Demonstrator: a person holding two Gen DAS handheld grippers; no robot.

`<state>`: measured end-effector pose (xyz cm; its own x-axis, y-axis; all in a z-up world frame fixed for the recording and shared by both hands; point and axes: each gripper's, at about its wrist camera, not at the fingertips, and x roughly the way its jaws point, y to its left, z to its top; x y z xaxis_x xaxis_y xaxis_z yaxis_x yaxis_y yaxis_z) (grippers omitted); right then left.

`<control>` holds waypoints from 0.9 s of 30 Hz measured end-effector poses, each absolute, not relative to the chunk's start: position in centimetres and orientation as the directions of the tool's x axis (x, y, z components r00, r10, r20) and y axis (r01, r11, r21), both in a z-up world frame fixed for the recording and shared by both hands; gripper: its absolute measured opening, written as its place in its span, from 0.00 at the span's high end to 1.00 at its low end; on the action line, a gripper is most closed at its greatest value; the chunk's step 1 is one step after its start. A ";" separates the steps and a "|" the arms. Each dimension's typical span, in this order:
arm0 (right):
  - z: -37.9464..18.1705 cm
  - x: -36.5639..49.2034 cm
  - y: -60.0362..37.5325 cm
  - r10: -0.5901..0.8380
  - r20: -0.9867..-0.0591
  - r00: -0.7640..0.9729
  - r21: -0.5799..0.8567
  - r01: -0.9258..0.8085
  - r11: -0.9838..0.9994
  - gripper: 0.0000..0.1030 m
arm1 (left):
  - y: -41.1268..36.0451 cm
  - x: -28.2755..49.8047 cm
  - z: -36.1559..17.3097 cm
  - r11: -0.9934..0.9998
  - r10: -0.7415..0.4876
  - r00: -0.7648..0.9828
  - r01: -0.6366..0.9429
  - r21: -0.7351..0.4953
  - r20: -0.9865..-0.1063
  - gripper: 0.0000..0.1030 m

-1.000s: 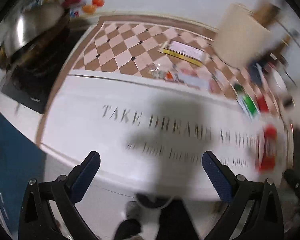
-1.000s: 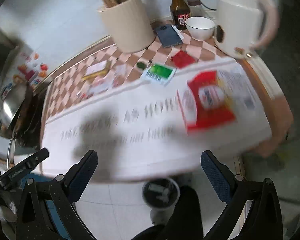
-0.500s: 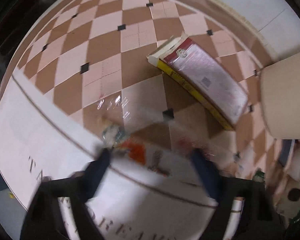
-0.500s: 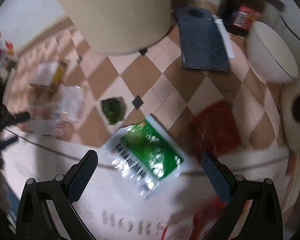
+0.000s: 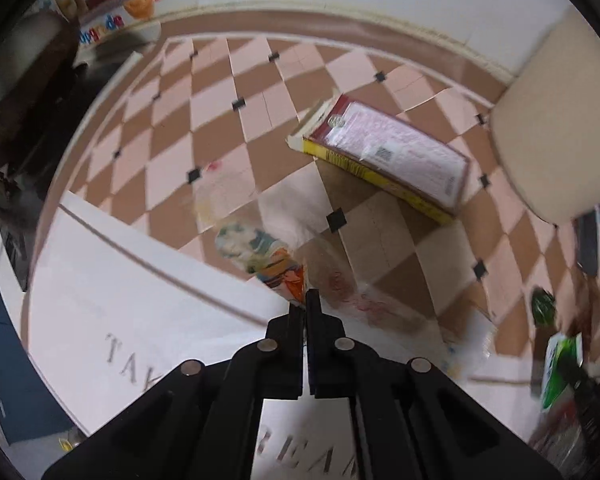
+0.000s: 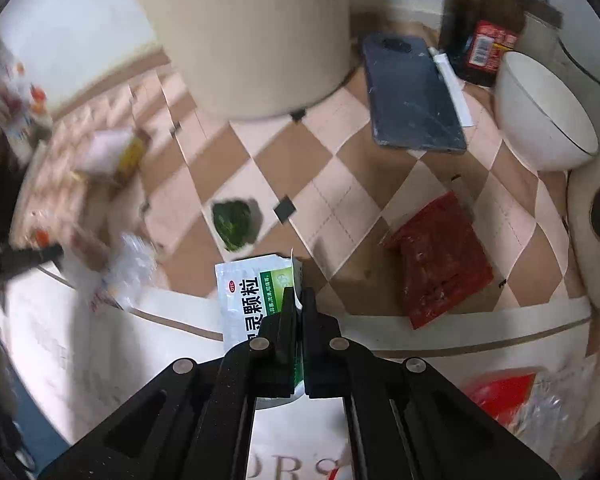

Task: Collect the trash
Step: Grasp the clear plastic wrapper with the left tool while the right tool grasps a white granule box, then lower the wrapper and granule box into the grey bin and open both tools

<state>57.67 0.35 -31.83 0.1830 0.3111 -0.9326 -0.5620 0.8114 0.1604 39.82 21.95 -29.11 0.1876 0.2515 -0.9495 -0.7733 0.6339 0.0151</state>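
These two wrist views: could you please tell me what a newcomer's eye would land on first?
Probably the two shut claws: the right claw pinches a green-and-white medicine sachet at the edge of the checkered counter, and the left claw is closed on a clear printed wrapper. Next, the red sauce packet to the right of the sachet, and the yellow-edged box lying farther back in the left view.

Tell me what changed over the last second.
Both grippers went from wide open above the counter edge to shut: the left gripper on the clear wrapper, the right gripper on the green sachet. The box, red packet and phone stayed put.
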 end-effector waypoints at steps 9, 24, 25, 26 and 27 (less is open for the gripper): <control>-25.8 53.4 -1.8 0.467 -0.861 0.200 0.310 -0.522 0.795 0.98 | 19.2 35.9 -20.6 0.694 0.283 0.352 -0.717 -0.063 -0.892 1.00; -18.0 31.9 -9.1 0.474 -0.801 0.365 0.305 -0.433 0.848 0.98 | 14.9 19.2 -13.8 0.851 0.136 0.575 -0.485 -0.202 -0.807 1.00; -18.1 29.6 -9.8 0.472 -0.802 0.367 0.310 -0.419 0.853 0.98 | 14.4 18.1 -14.0 0.859 0.118 0.576 -0.468 -0.208 -0.809 1.00; -18.1 28.1 -10.2 0.466 -0.804 0.369 0.308 -0.412 0.858 0.98 | 13.9 16.9 -14.2 0.868 0.102 0.572 -0.451 -0.208 -0.814 1.00; -18.3 26.4 -10.8 0.462 -0.806 0.369 0.310 -0.401 0.862 0.98 | 13.4 15.7 -14.6 0.873 0.084 0.567 -0.437 -0.214 -0.819 1.00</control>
<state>26.40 -10.79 -18.31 0.3690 0.4621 -0.8065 -0.4011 0.8619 0.3103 15.68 13.45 -14.63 0.5673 0.0836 -0.8192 -0.4375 0.8734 -0.2138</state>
